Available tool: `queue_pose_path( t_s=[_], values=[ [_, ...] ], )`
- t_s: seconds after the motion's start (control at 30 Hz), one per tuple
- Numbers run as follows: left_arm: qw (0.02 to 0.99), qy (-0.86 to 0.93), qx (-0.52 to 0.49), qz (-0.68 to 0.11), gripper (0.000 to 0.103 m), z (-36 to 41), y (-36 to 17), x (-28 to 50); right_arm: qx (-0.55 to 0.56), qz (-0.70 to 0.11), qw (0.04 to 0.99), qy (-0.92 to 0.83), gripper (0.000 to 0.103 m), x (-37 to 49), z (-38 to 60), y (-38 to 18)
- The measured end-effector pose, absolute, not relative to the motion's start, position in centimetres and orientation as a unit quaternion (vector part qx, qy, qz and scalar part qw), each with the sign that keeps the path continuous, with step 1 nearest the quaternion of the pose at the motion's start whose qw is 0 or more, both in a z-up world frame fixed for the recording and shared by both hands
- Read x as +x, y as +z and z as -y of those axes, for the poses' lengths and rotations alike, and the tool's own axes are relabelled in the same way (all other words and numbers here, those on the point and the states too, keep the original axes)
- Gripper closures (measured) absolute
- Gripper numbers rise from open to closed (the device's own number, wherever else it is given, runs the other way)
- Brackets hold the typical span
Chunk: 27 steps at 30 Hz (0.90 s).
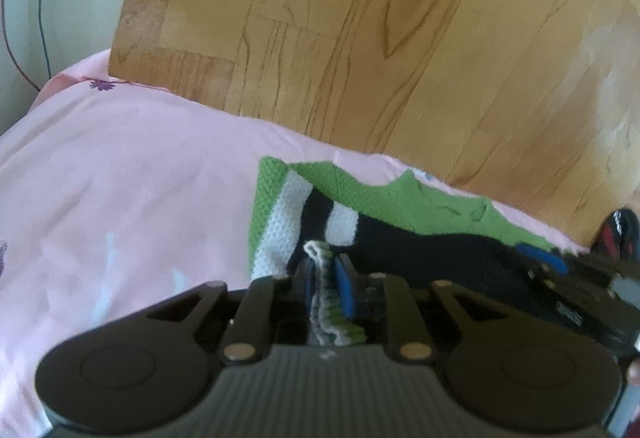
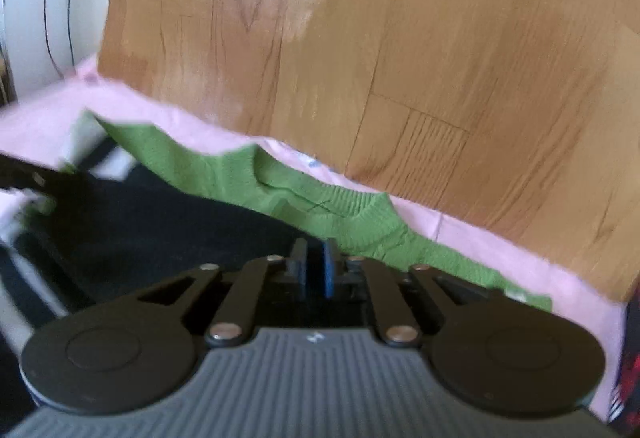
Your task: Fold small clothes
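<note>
A small knitted sweater (green, white and black) lies along the far edge of the pink sheet, wooden floor beyond. The left gripper pinches its striped hem. The right gripper is nearly closed over the black part; cloth between its pads cannot be made out. Open sheet spreads leftward.

sweater: green, white, black stripes | sheet: pink | floor: wood-grain
</note>
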<state>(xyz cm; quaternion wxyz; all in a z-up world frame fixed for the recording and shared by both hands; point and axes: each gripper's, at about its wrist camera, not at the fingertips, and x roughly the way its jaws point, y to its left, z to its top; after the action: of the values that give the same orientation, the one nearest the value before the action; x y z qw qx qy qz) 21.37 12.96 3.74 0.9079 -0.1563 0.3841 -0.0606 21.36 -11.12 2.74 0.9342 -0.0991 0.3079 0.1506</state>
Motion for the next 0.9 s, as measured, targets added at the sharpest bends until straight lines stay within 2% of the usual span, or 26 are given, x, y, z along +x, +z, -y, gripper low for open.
queue_pose_path(
  t_s=[0.1,0.17,0.2,0.3,0.37,0.53,0.9],
  values=[
    [0.911,-0.059,-0.158,-0.377,0.089,-13.0,4.1,21.1,-0.075,-0.303,0.934,0.174,0.079,19.6,11.8,3.4],
    [0.912,-0.057,-0.157,-0.374,0.089,-12.8,4.3,21.0,-0.055,-0.336,0.913,0.224,0.081,18.4,11.4,2.5],
    [0.913,-0.058,-0.157,-0.373,0.089,-12.9,4.4,20.9,-0.067,-0.340,0.907,0.240,0.081,17.3,10.8,1.8],
    [0.916,-0.061,-0.158,-0.365,0.086,-12.9,5.0,20.5,-0.149,-0.281,0.918,0.235,0.081,14.1,9.3,2.0],
    [0.917,-0.061,-0.159,-0.360,0.075,-13.0,5.5,20.2,-0.102,-0.281,0.925,0.235,0.081,14.1,10.1,3.1],
    [0.917,-0.053,-0.184,-0.350,0.074,-14.1,6.0,20.0,-0.059,-0.268,0.927,0.256,0.081,14.7,8.6,4.4],
    [0.917,-0.046,-0.220,-0.330,0.070,-16.1,6.9,19.5,-0.158,-0.274,0.890,0.327,0.080,15.7,-2.6,1.9]
  ],
)
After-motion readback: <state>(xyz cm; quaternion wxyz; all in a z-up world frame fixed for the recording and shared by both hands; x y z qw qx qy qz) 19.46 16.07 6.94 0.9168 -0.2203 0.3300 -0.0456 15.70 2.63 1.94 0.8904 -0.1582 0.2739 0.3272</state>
